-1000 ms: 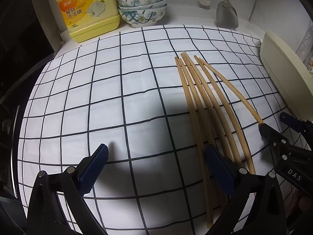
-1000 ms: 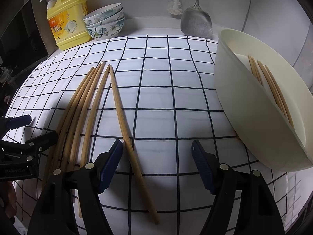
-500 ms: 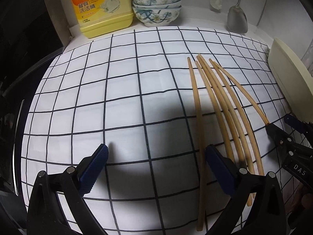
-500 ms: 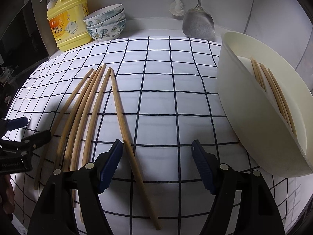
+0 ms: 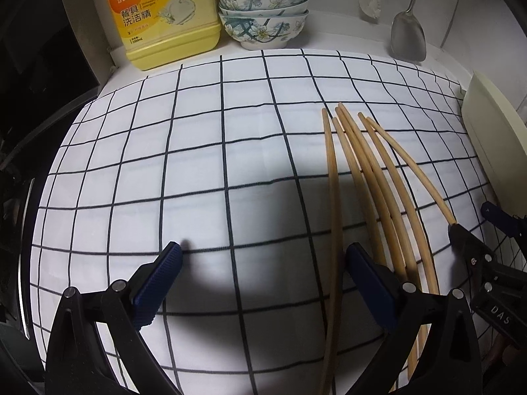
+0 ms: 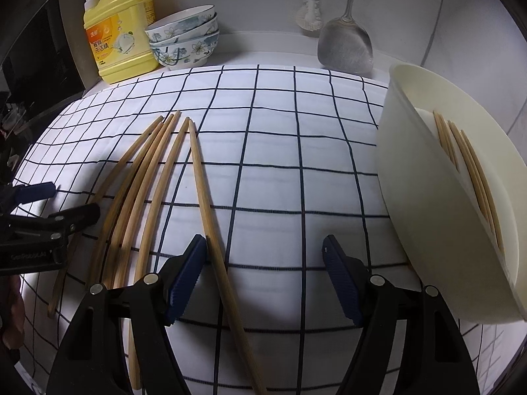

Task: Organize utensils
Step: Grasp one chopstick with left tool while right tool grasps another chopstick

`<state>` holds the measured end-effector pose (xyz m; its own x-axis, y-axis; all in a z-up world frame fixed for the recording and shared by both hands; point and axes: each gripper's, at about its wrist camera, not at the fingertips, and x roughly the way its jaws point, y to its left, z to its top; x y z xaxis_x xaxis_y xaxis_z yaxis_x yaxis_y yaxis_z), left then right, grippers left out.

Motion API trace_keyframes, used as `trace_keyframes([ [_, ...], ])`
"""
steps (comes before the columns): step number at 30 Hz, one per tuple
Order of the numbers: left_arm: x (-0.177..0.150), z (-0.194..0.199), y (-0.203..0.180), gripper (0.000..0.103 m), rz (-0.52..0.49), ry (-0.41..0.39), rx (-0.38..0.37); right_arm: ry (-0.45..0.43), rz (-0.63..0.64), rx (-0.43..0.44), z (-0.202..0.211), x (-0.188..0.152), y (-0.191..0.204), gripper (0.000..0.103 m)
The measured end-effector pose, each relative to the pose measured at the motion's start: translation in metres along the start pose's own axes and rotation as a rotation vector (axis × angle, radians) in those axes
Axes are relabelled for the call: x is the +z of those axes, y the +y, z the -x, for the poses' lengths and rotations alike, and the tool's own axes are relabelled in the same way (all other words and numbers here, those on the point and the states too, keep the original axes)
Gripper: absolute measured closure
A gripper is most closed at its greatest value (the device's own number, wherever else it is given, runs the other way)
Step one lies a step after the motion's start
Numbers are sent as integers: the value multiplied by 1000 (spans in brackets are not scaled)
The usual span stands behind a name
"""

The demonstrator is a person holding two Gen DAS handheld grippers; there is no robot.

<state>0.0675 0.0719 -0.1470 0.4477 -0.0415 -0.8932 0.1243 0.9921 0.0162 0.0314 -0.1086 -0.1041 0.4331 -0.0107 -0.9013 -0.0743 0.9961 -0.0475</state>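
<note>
the chopsticks [image 6: 154, 191] lie on the bench between your right gripper [image 6: 263, 273] and left gripper [image 5: 263, 283], both wide apart and empty, held low.

A home kitchen. A yellow detergent jug [image 6: 120, 29] with a pump and a dish pictured on its label stands at the back of the desk [image 6: 263, 57], just beside a stack of three flowered bowls [image 6: 187, 41]. A metal spatula [image 6: 346, 46] and a white brush [image 6: 309, 16] hang against the plain wall. A white grid-pattern cloth [image 5: 197, 164] covers the desk, with bamboo chopsticks [image 6: 154, 181] lying loose on it. More chopsticks lie in a cream tub [image 6: 428, 204] at the right. At the left edge is a dark glossy surface [image 5: 33, 65]; I cannot tell what it is.
</note>
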Motion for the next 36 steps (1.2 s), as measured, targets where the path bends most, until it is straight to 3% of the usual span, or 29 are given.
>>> trace_keyframes([
  [8, 5, -4, -8, 7, -16, -28, -16, -6, 22, 25, -3, 3, 4, 34],
  [11, 4, 2, -14, 27, -66, -53, -43, -12, 29, 35, -3, 3, 5, 35],
  [13, 3, 5, -20, 43, -97, -59, -57, -16, 38, 48, -3, 3, 6, 41],
  [17, 1, 9, -26, 63, -116, -65, -73, -21, 67, 64, -3, 4, 13, 54],
  [19, 1, 10, -27, 78, -121, -67, -81, -22, 74, 73, -2, 3, 14, 59],
  [23, -1, 12, -32, 88, -150, -68, -81, -26, 81, 72, 0, 3, 17, 90],
  [24, 0, 12, -33, 94, -160, -62, -81, -27, 80, 70, 0, 3, 17, 93],
  [36, 0, 15, -26, 96, -143, -18, -105, 5, 7, 110, 5, 2, 14, 97],
])
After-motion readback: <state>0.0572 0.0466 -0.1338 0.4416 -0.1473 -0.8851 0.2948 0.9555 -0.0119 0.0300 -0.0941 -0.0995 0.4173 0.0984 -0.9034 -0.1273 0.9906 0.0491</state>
